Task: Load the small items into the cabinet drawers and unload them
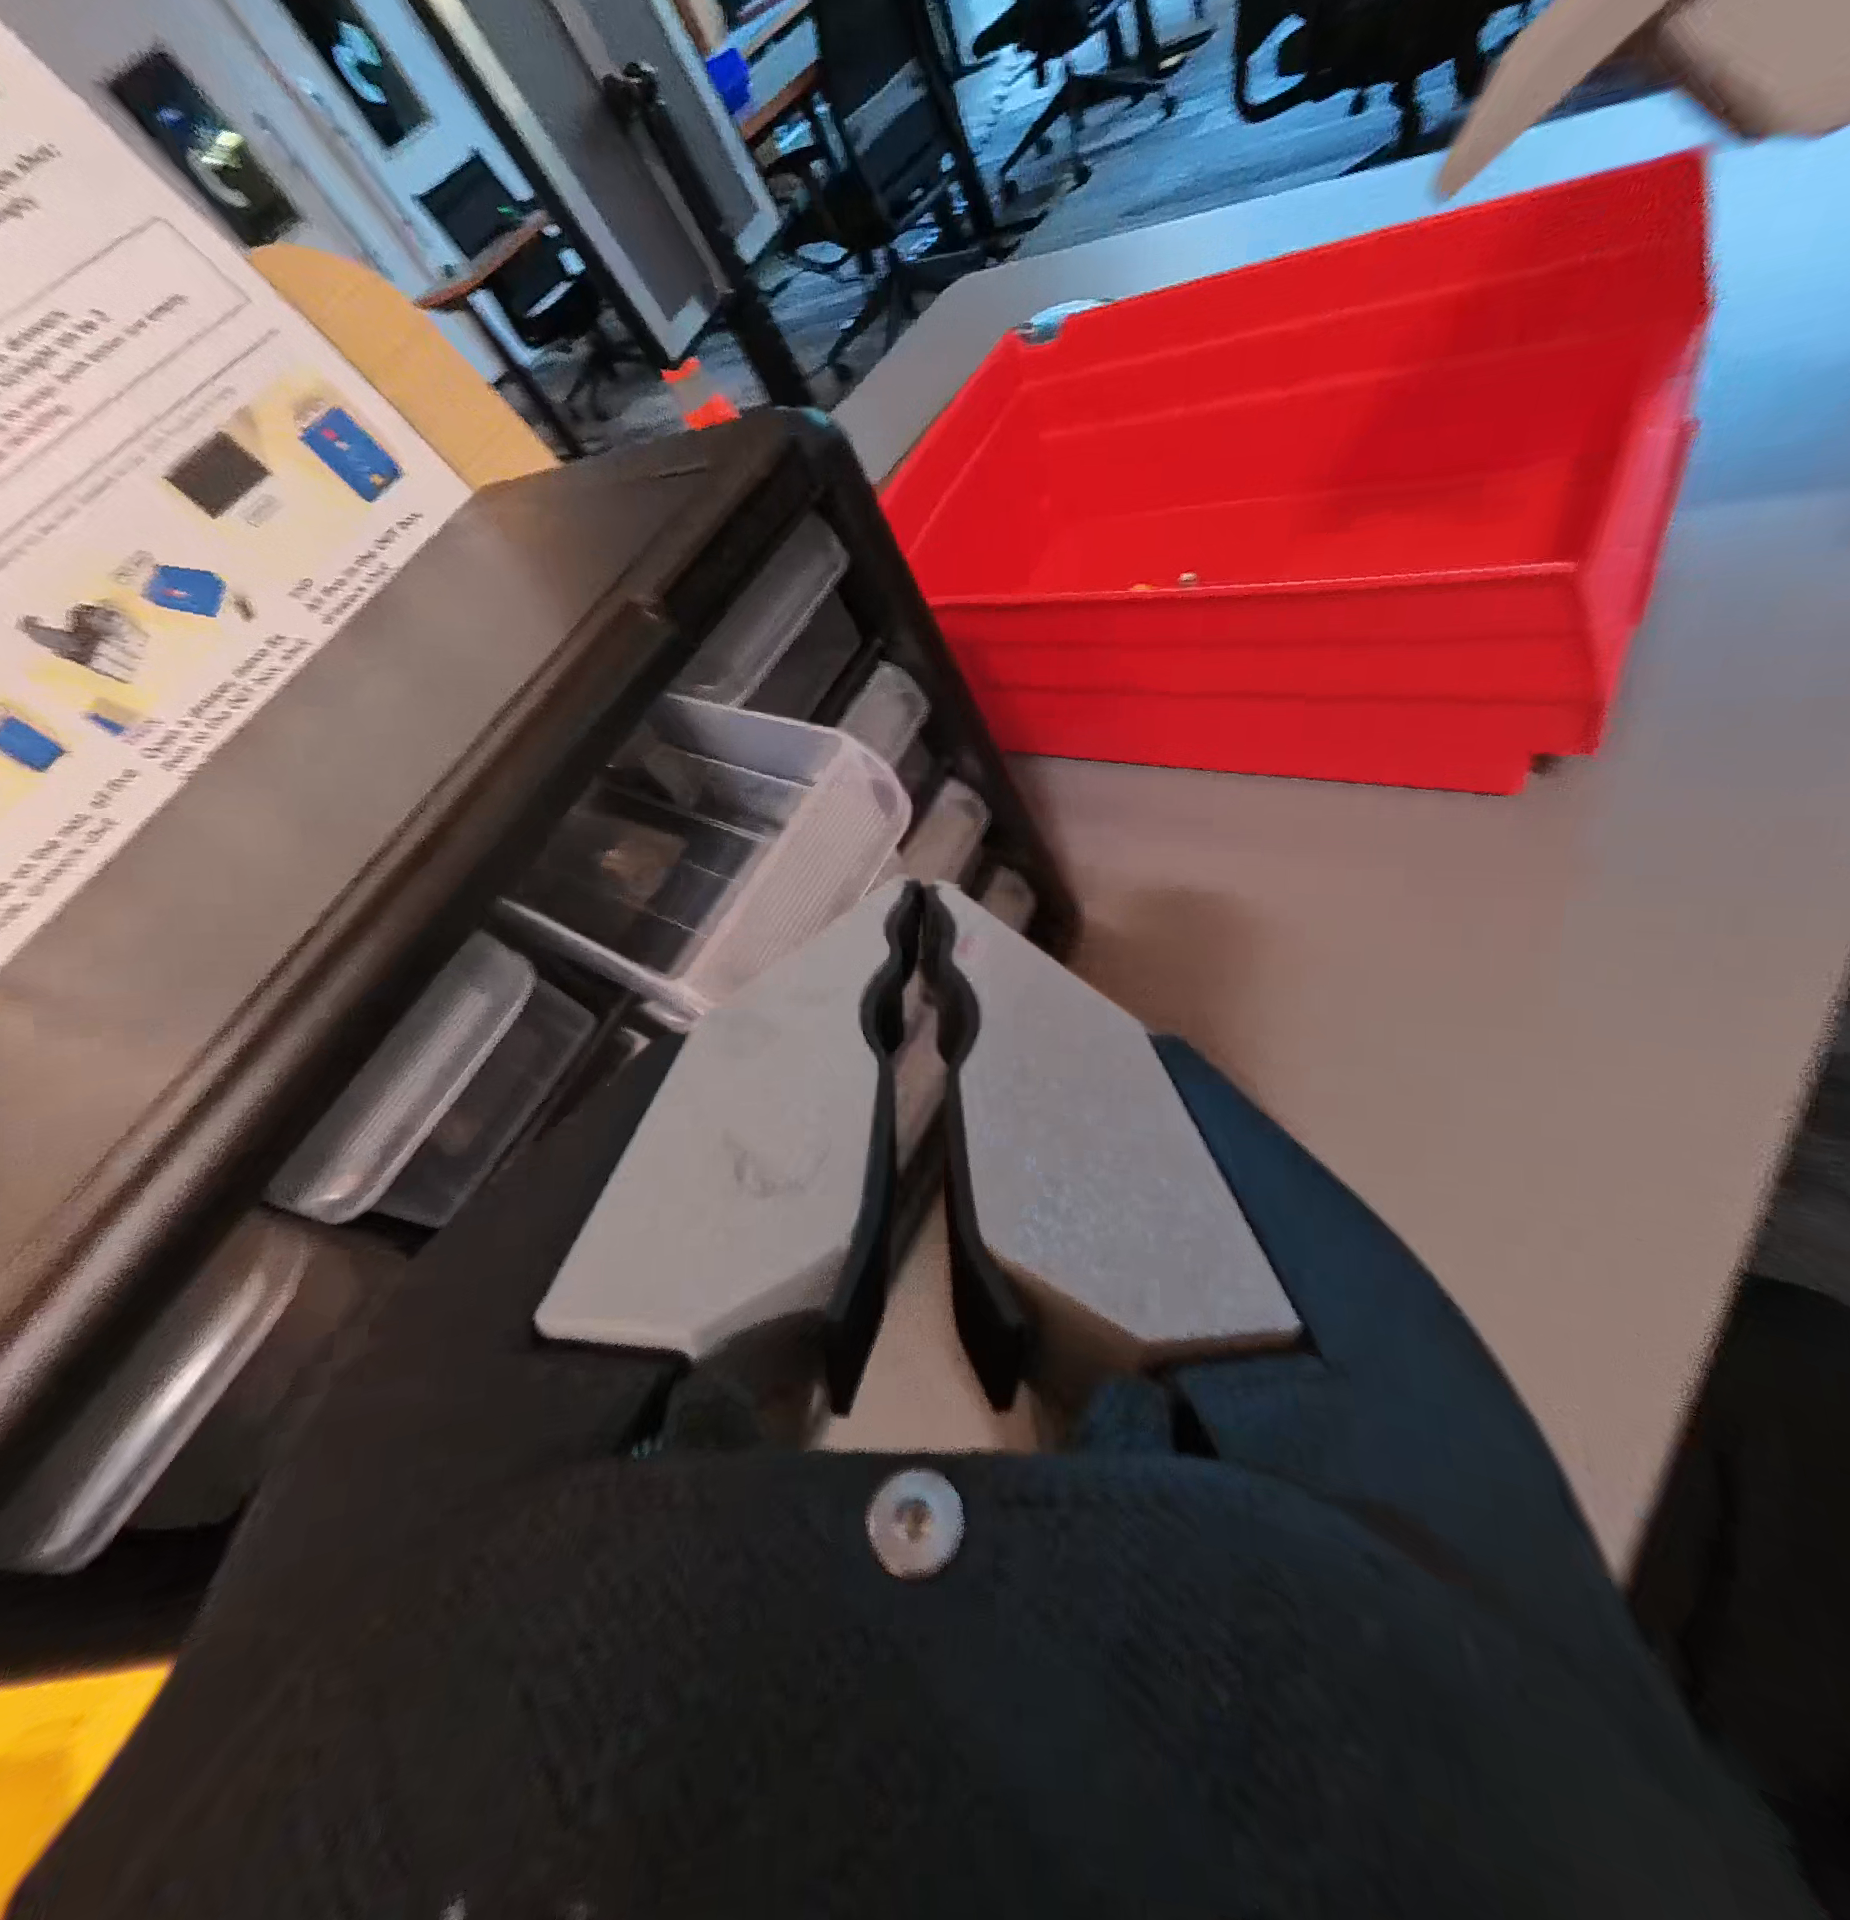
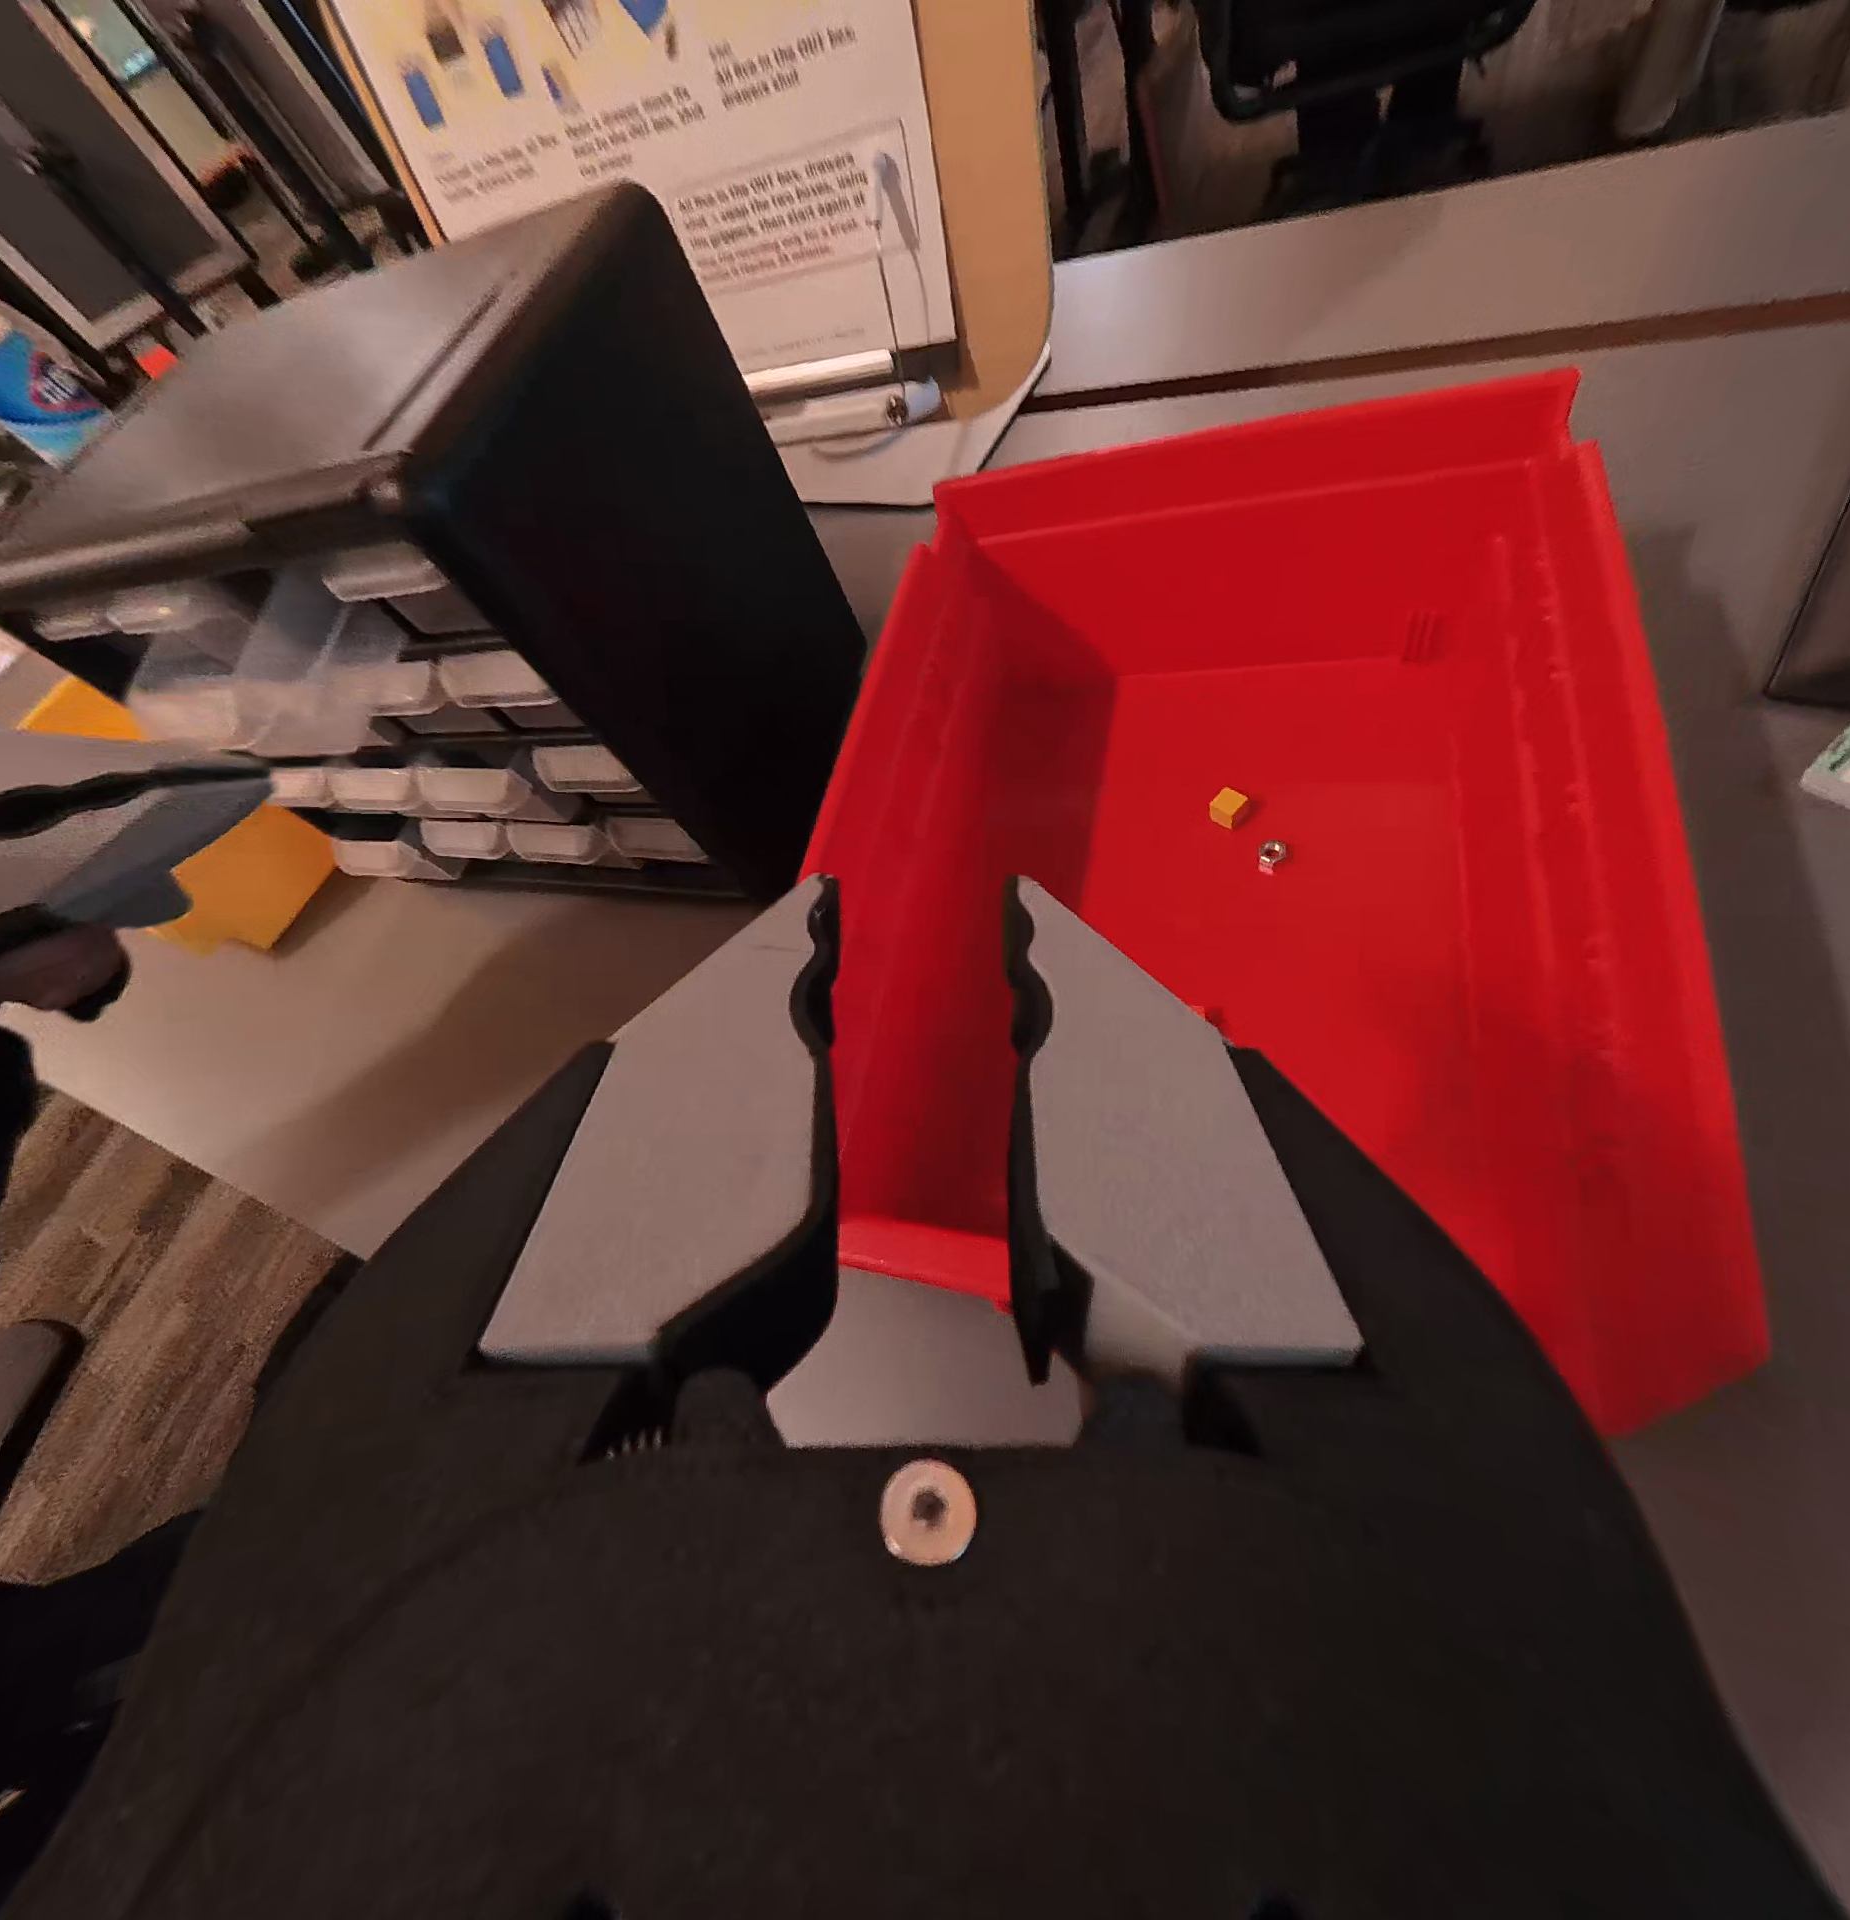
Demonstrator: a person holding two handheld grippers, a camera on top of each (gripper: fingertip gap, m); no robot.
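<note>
The black cabinet [image 1: 401,665] has rows of small clear drawers, and one clear drawer [image 1: 755,831] is pulled out. My left gripper [image 1: 921,904] is shut, with its tips just in front of that open drawer, and I see nothing between them. It also shows at the left of the right wrist view [image 2: 121,821], by the open drawer [image 2: 266,665]. My right gripper [image 2: 921,904] is open and empty above the near left wall of the red bin [image 2: 1586,1039]. A small yellow cube [image 2: 1229,807] and a metal nut [image 2: 1270,855] lie on the bin's floor.
The red bin [image 1: 1316,675] stands right of the cabinet on the grey table [image 1: 1420,987]. A yellow bin [image 2: 246,883] sits below the cabinet front. An instruction board [image 2: 692,156] stands behind the cabinet. A cardboard box [image 1: 1627,83] is at the far right. Across from one pair of fingers to the other is roughly 25 centimetres.
</note>
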